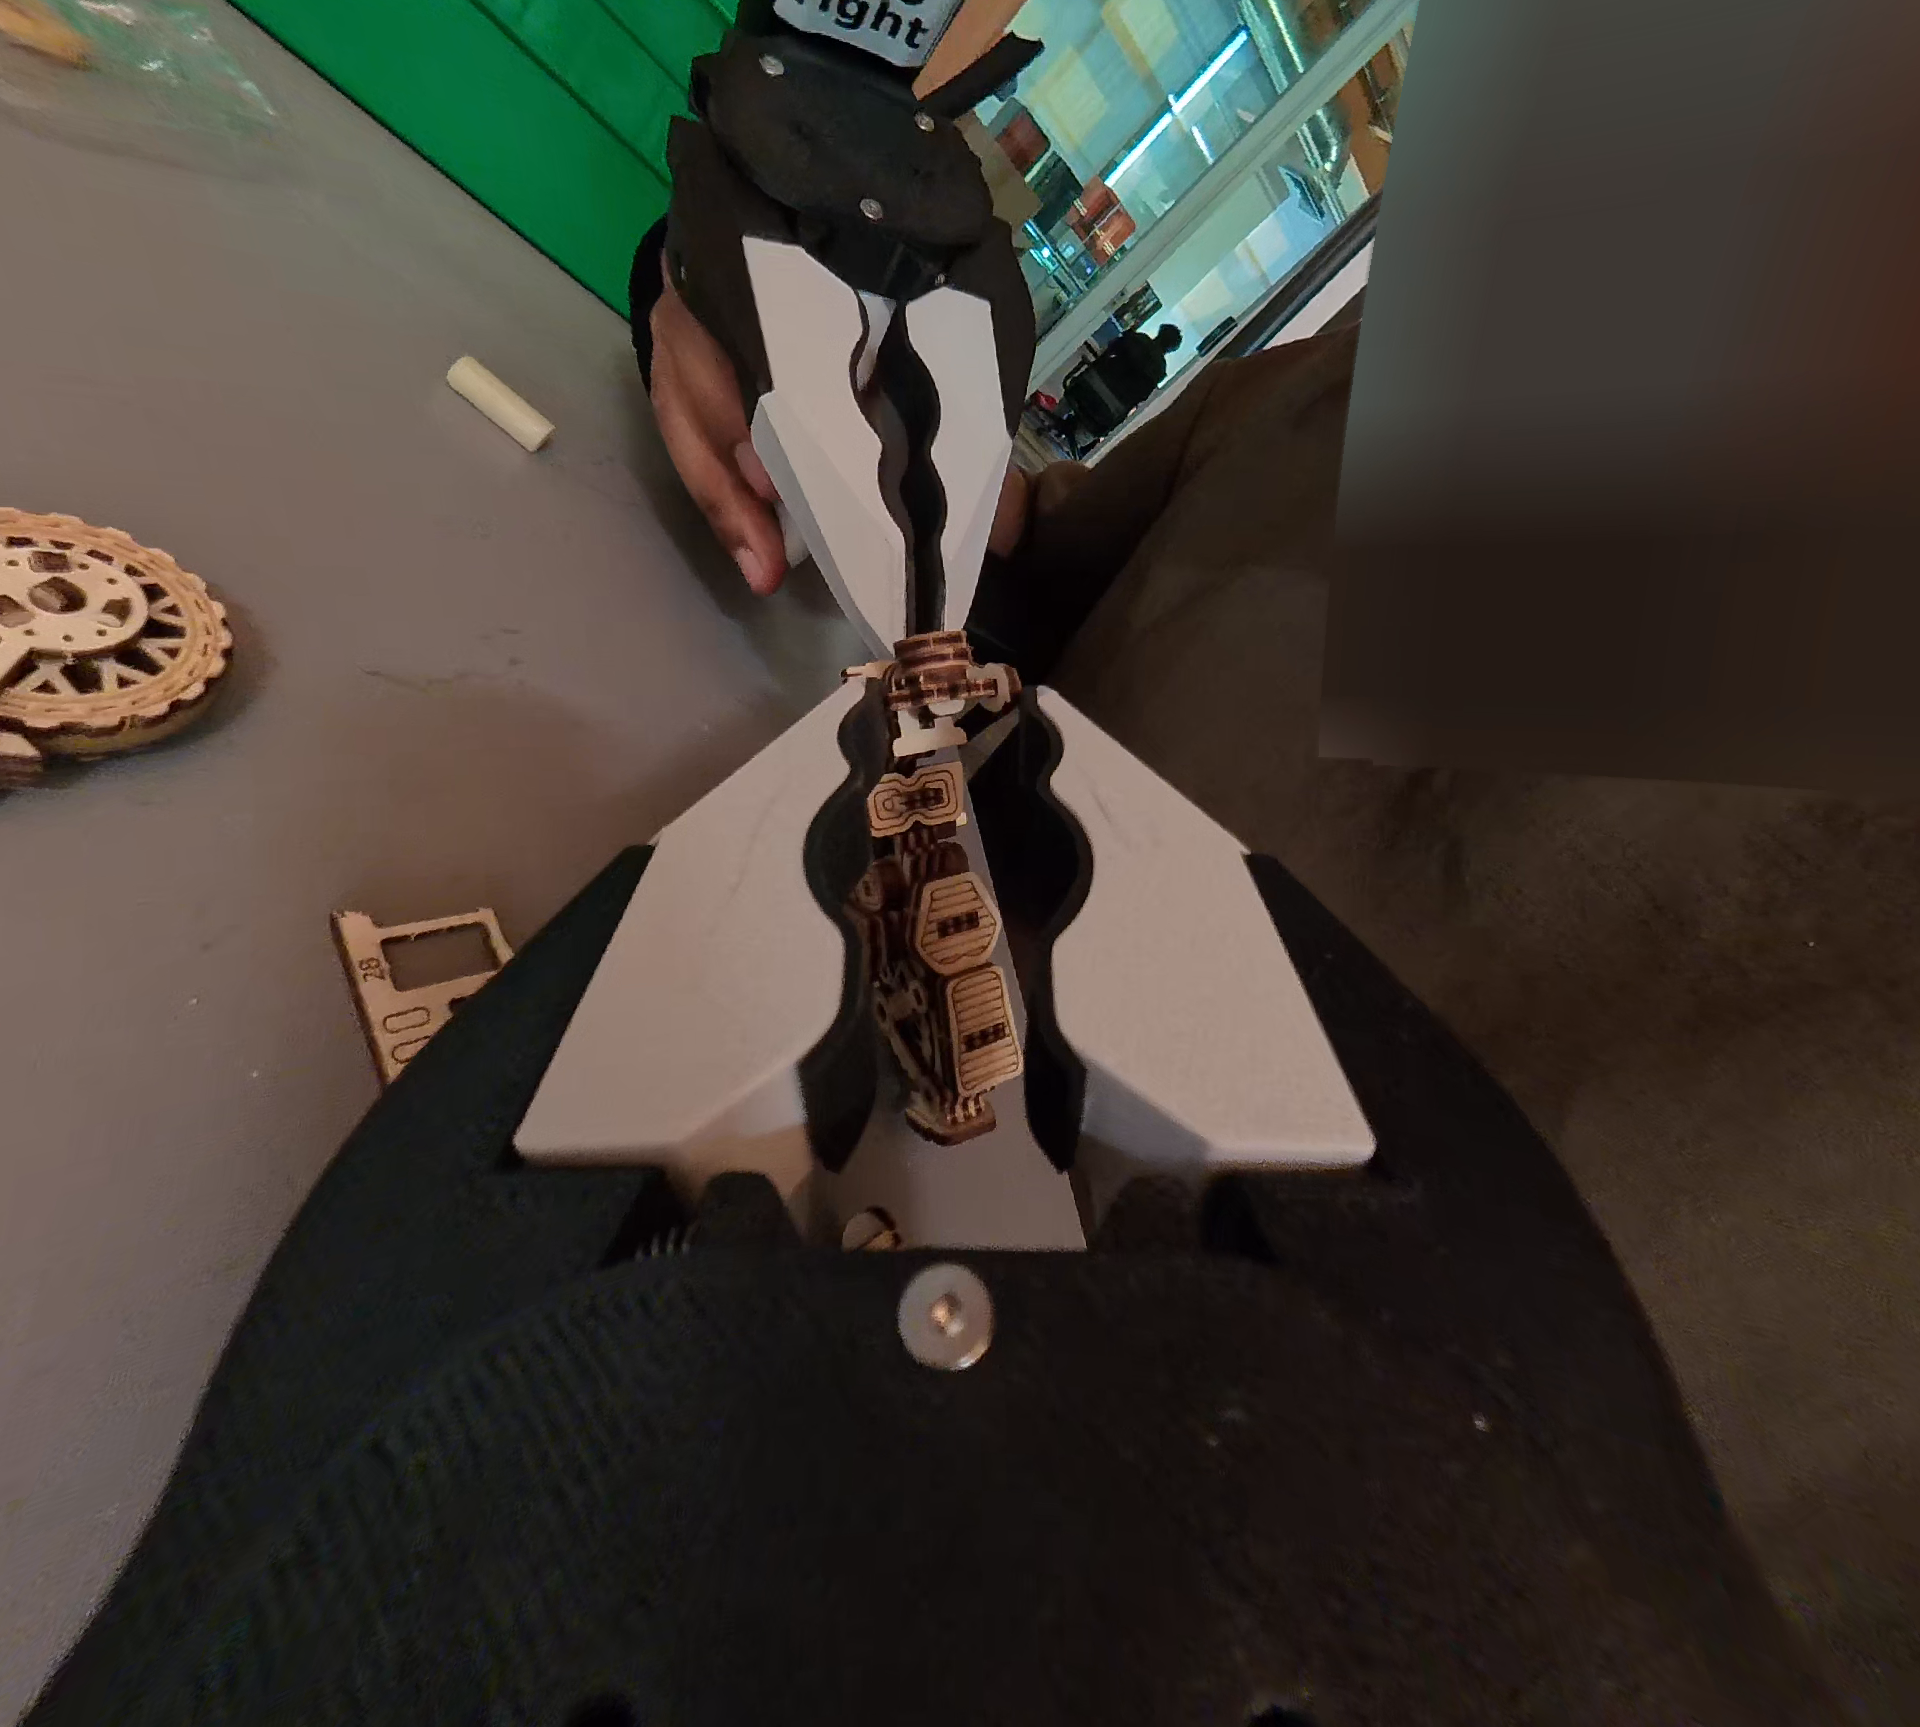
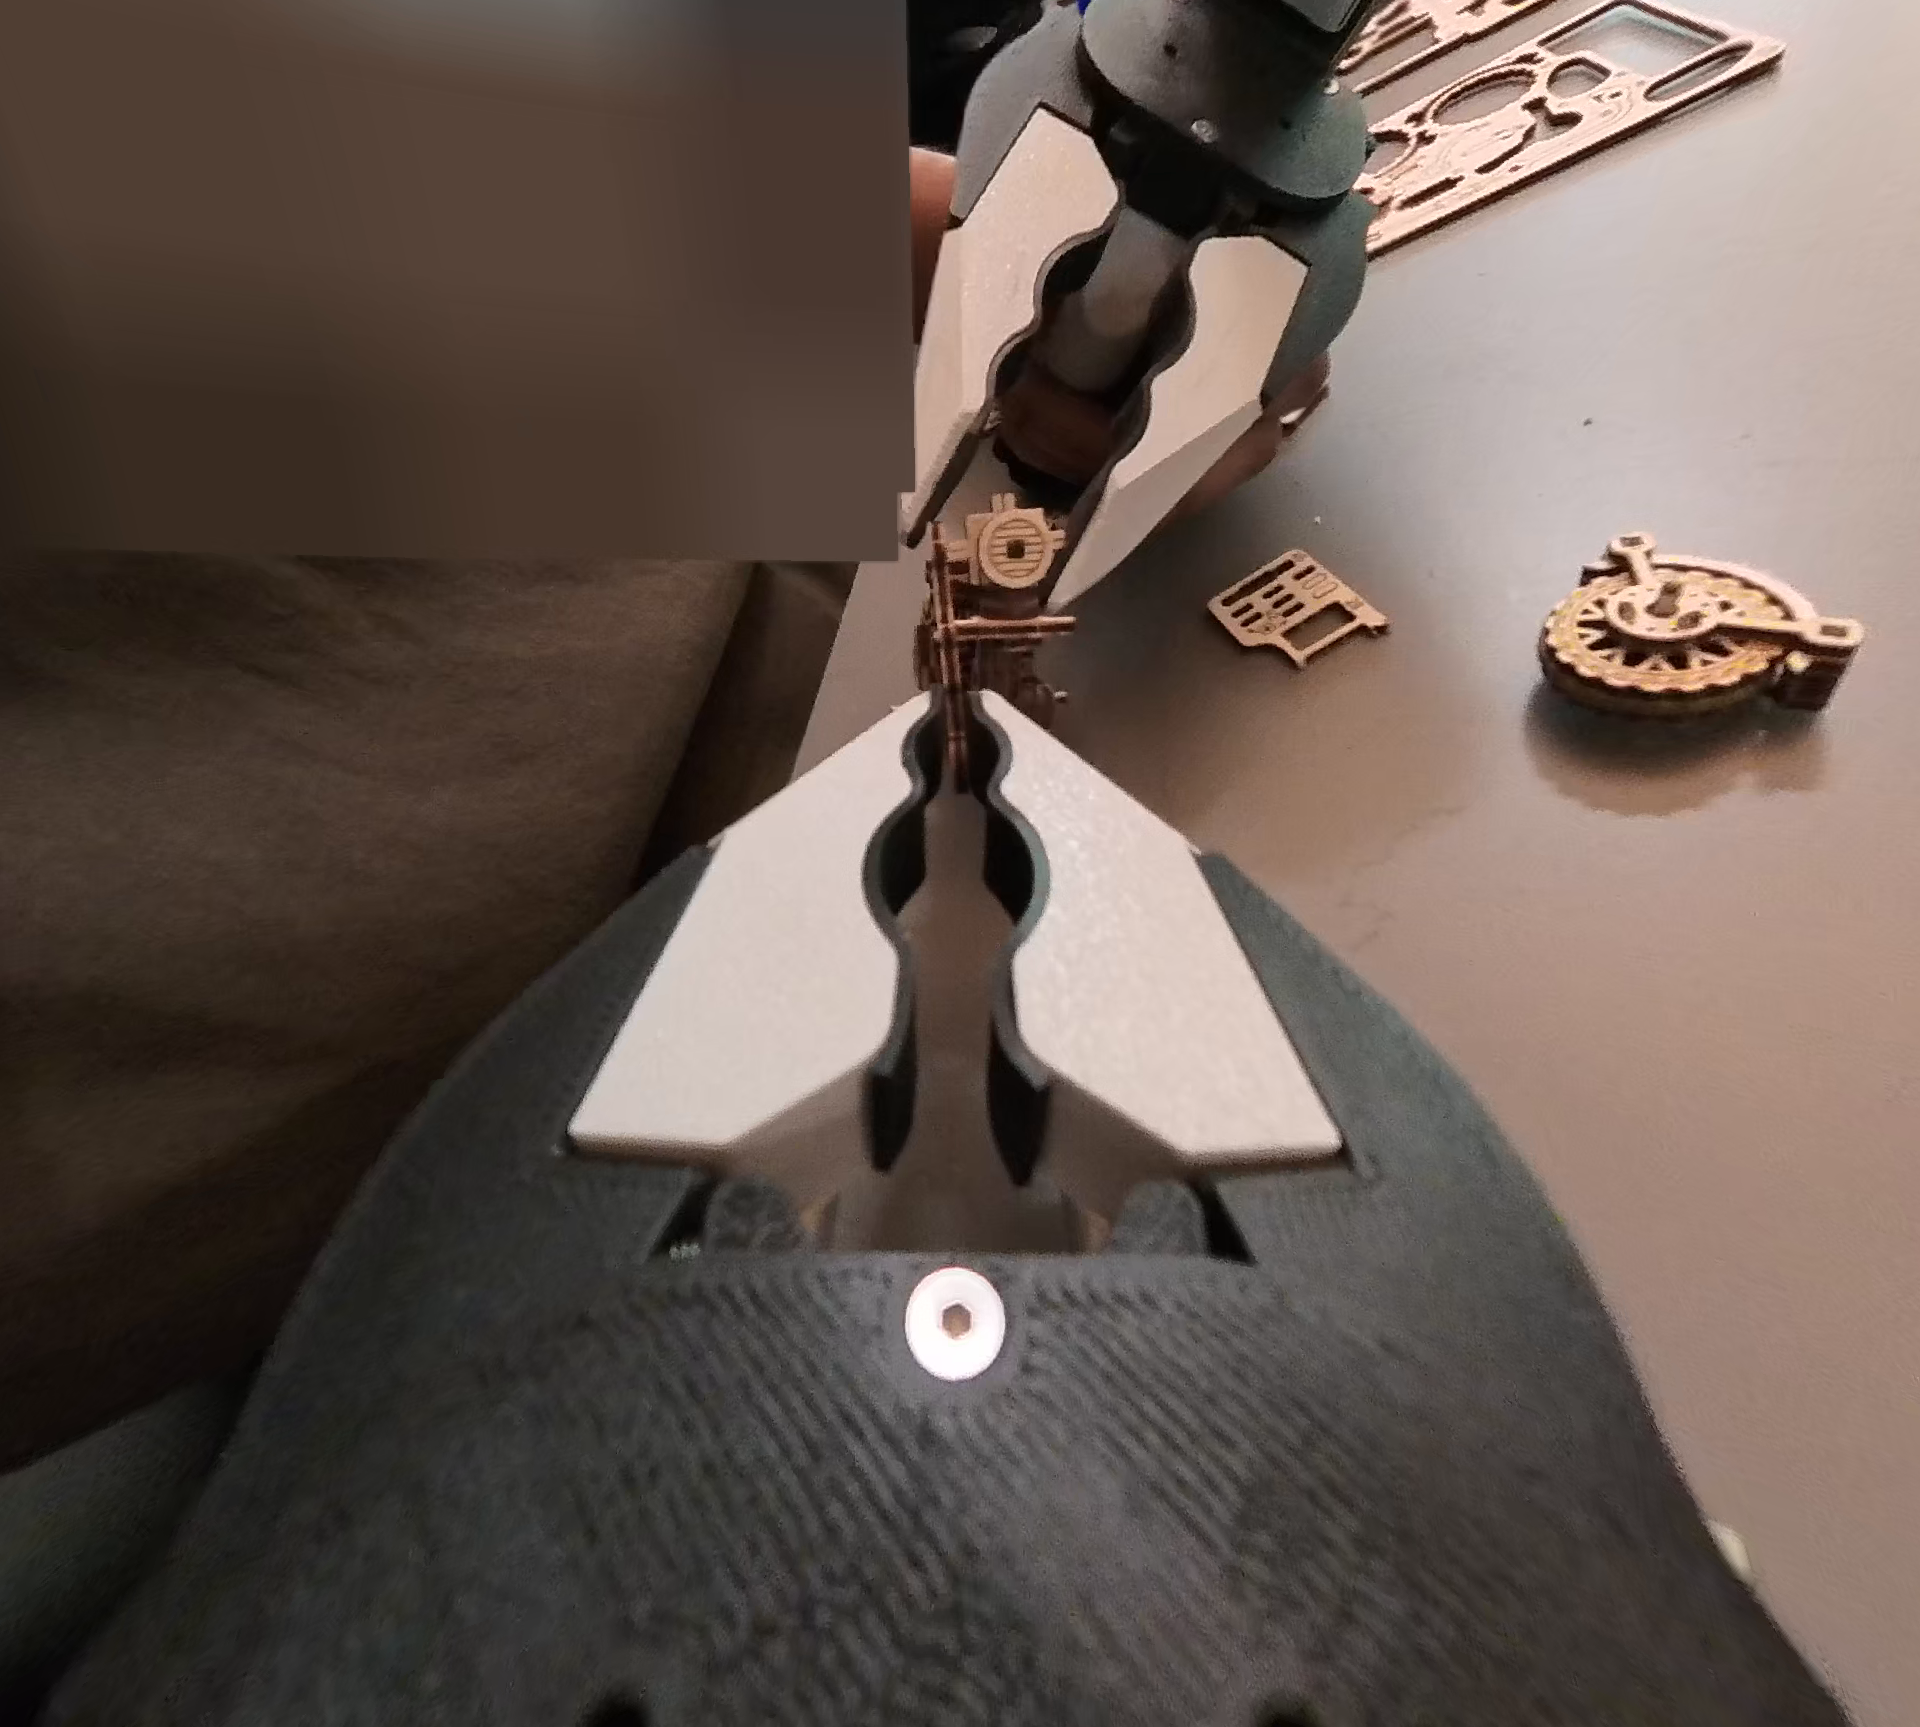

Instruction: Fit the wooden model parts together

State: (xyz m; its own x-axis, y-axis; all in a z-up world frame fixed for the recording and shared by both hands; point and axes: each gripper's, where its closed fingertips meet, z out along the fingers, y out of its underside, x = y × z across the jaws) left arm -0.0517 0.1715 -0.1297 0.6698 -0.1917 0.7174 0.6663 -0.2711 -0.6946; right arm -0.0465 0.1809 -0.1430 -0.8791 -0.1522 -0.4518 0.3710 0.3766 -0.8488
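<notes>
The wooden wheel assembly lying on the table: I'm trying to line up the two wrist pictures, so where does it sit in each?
Left wrist view: wooden wheel assembly at the left edge, partly cut off, flat on the grey table.
Right wrist view: same wheel right of centre, whole.
Shared landmark: the small flat wooden panel beside it.

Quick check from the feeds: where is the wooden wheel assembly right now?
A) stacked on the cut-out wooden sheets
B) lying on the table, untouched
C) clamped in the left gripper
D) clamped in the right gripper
B: the wheel assembly lies alone on the grey table, clear of the left gripper and right gripper, which both grip the small wooden subassembly.
</notes>
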